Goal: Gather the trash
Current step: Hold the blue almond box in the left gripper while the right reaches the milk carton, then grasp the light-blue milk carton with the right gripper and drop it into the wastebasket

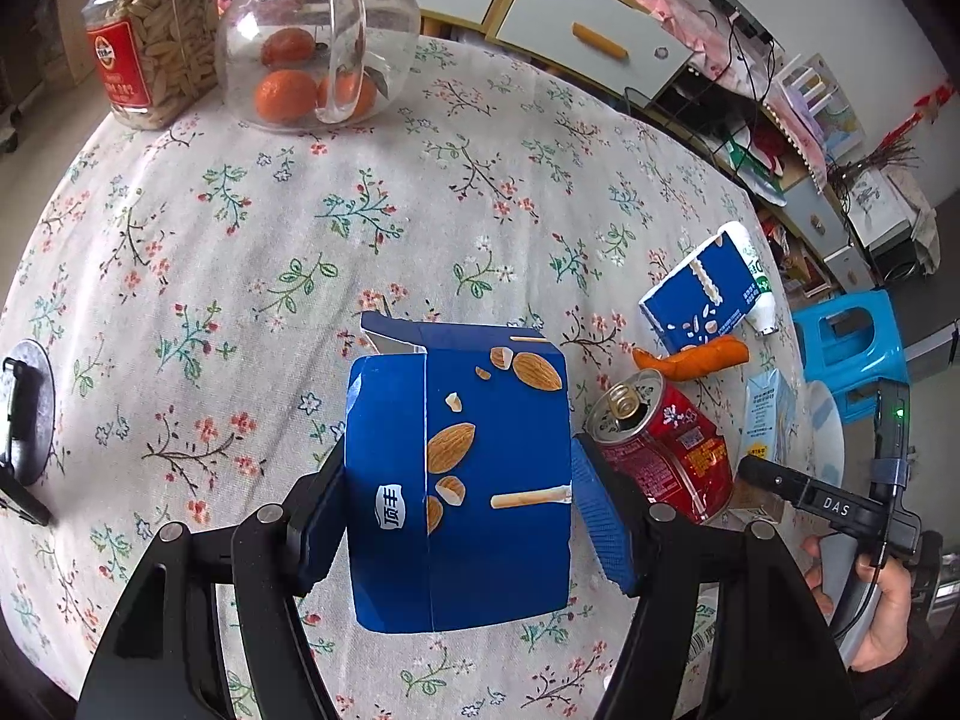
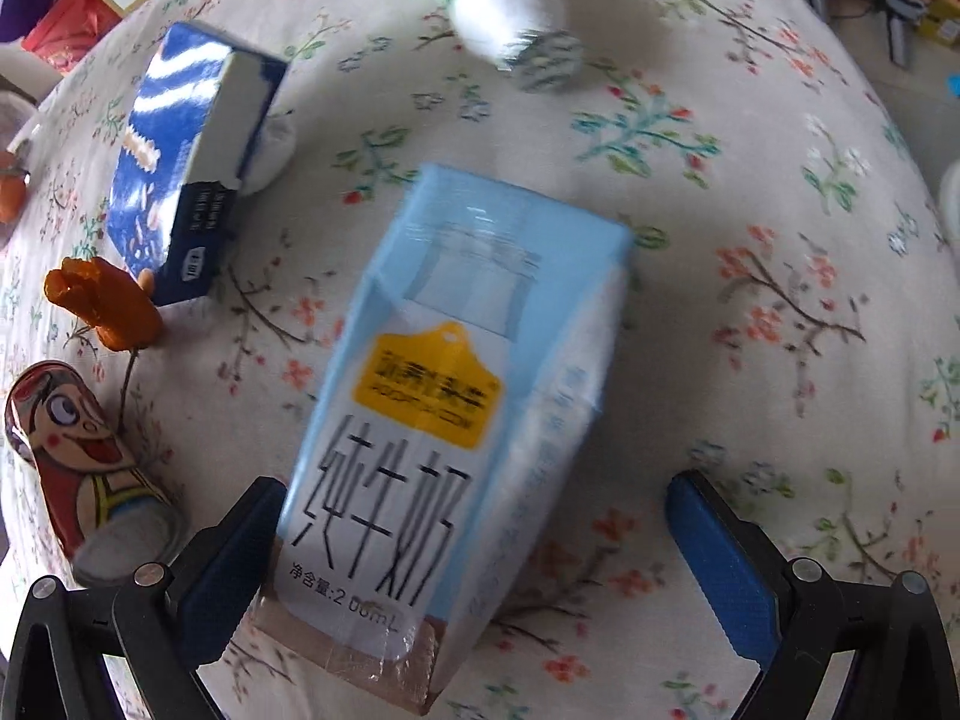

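My left gripper [image 1: 459, 516] is shut on a dark blue almond box [image 1: 462, 480], held upright over the floral tablecloth [image 1: 240, 252]. A red can [image 1: 666, 450] lies just right of it, with an orange peel [image 1: 696, 357], a second blue box [image 1: 702, 294] and a light blue milk carton [image 1: 765, 414] beyond. My right gripper [image 2: 474, 546] is open around that milk carton [image 2: 456, 420]; the left pad touches it, the right pad stands apart. The can [image 2: 84, 468], the peel [image 2: 108, 306], the second blue box [image 2: 192, 156] and a white bottle [image 2: 504, 6] lie around it.
A glass jug with oranges [image 1: 318, 42] and a jar of seeds [image 1: 150, 42] stand at the table's far edge. A dark round object [image 1: 24, 420] sits at the left edge. Cabinets [image 1: 540, 6] and a blue stool [image 1: 852, 348] stand beyond the table.
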A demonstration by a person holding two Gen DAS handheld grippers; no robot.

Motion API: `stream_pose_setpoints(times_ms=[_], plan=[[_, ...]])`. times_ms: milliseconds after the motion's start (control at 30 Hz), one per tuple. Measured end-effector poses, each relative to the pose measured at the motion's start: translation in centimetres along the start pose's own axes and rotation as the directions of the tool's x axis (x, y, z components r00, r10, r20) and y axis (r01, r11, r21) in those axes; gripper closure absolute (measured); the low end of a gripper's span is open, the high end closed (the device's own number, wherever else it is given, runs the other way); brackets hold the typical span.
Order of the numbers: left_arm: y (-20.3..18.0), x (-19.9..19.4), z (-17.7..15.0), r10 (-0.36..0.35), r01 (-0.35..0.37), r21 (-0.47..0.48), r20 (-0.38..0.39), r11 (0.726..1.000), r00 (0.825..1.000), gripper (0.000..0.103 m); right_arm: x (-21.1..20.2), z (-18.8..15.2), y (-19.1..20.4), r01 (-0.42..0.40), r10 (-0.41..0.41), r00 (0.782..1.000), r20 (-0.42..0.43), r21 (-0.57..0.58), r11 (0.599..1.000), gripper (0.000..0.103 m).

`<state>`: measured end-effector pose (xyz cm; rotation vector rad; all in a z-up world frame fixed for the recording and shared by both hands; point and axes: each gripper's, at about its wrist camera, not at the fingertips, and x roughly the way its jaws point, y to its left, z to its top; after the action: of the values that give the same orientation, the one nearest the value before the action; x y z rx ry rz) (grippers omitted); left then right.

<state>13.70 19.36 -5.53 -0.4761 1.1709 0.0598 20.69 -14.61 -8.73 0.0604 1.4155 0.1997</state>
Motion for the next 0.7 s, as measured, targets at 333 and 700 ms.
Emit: stream_pose_setpoints(times_ms=[333, 700], plan=[[-3.4, -0.3, -0.1, -0.049, 0.048, 0.035, 0.014, 0.998, 0.999, 0.032, -2.6, -2.0, -5.5, -0.047, 0.047, 0.998, 0.047, -0.005, 0.999, 0.037], [-10.9, -0.6, -1.0, -0.145, 0.141, 0.143, 0.017, 0.980, 0.989, 0.032, -5.7, -2.2, -9.7, -0.085, 0.079, 0.991, 0.111, 0.051, 0.995, 0.044]])
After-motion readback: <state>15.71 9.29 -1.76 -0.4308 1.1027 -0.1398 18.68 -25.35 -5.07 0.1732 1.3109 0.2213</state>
